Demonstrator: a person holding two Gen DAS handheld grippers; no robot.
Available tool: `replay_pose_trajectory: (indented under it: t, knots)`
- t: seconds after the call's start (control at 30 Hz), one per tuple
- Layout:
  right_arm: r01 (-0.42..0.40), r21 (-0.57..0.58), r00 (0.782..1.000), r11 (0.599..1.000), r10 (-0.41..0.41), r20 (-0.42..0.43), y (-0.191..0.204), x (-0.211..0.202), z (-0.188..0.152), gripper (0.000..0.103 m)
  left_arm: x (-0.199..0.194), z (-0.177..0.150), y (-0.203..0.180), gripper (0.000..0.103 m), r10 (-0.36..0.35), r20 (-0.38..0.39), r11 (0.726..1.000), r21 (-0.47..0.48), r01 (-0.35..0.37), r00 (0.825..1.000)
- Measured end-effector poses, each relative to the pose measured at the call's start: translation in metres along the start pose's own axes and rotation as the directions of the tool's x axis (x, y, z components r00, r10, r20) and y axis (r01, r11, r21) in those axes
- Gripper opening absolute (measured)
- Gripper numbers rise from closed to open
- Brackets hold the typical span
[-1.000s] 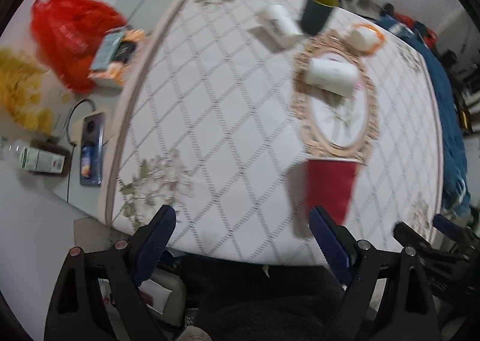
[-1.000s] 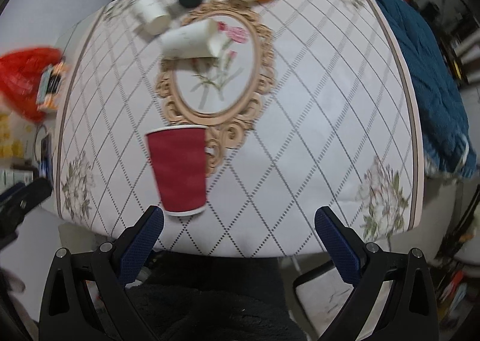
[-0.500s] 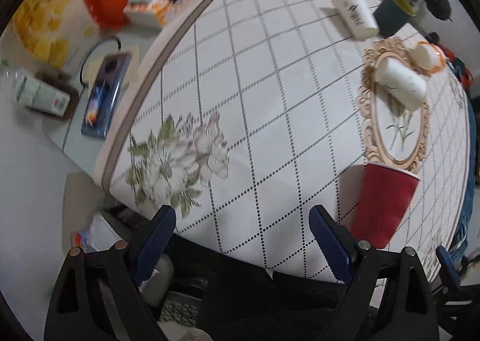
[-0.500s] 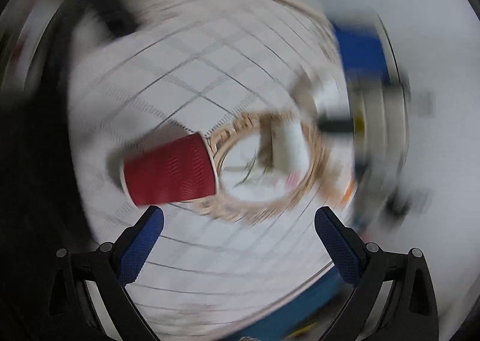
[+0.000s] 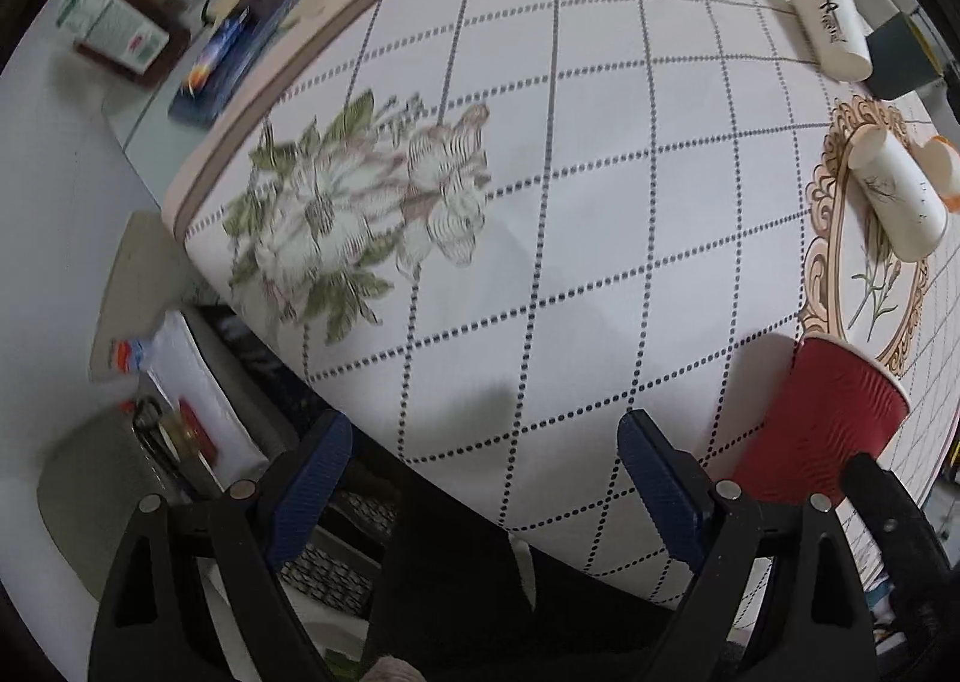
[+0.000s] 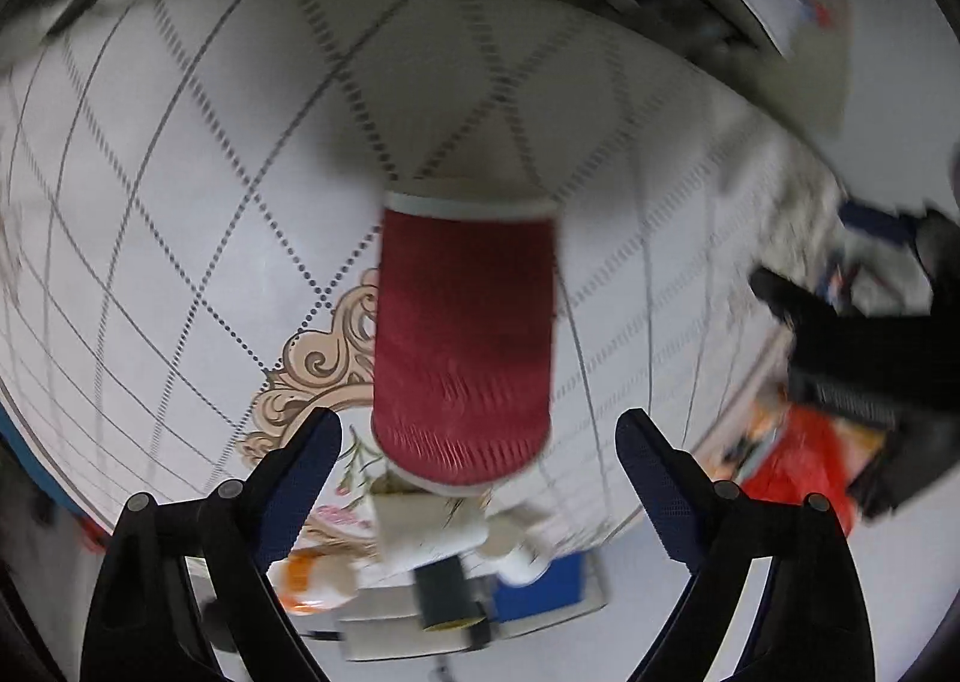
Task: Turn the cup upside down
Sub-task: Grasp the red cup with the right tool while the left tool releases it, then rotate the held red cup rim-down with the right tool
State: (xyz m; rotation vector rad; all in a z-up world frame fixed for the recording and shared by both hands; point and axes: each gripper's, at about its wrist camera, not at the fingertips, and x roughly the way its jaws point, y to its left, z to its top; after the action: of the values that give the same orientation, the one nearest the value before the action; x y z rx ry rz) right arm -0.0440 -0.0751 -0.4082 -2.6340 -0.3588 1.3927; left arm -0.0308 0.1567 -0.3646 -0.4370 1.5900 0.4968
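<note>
A red ribbed paper cup stands upright on the patterned tablecloth near the table's front edge, next to the gold oval frame print. My left gripper is open and empty, to the left of the cup. My right gripper is open and rolled upside down; the cup appears inverted in its view, centred just beyond the two fingers, not touched. The right gripper's black arm shows beside the cup in the left wrist view.
A white paper cup lies on its side on the oval print, another white cup lies further back beside a dark green cup. A phone and a small box lie on the side table at left.
My right gripper has rolled over until its view is upside down and has come close to the red cup. My left gripper has drifted left and nearer the table; the cup has stayed put.
</note>
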Motion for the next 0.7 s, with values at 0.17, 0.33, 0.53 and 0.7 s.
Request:
replay_pose_trajectory:
  t: [0.17,0.33,0.53,0.7]
  knots:
    - [0.021,-0.089,0.999,0.996,-0.018,0.034,0.001,0.018,0.001,0.094,0.018,-0.007,-0.002,0.091,-0.003,-0.035,1.000,-0.014,0.003,0.999]
    - [0.004,-0.098,0.999,0.995,0.001,0.043,-0.001,0.034,0.003,0.094,0.027,-0.010,0.001,0.091,-0.004,-0.039,1.000,-0.017,0.003,0.999]
    - [0.017,-0.114,0.999,0.993,-0.013,0.040,0.004,0.049,0.011,0.083,0.028,-0.011,-0.001,0.091,0.005,-0.036,1.000,-0.012,-0.005,0.999]
    - [-0.005,-0.039,0.999,0.999,0.007,0.048,-0.008,0.055,0.013,0.079,0.024,-0.008,-0.010,0.091,0.016,-0.032,1.000,0.006,-0.016,0.999]
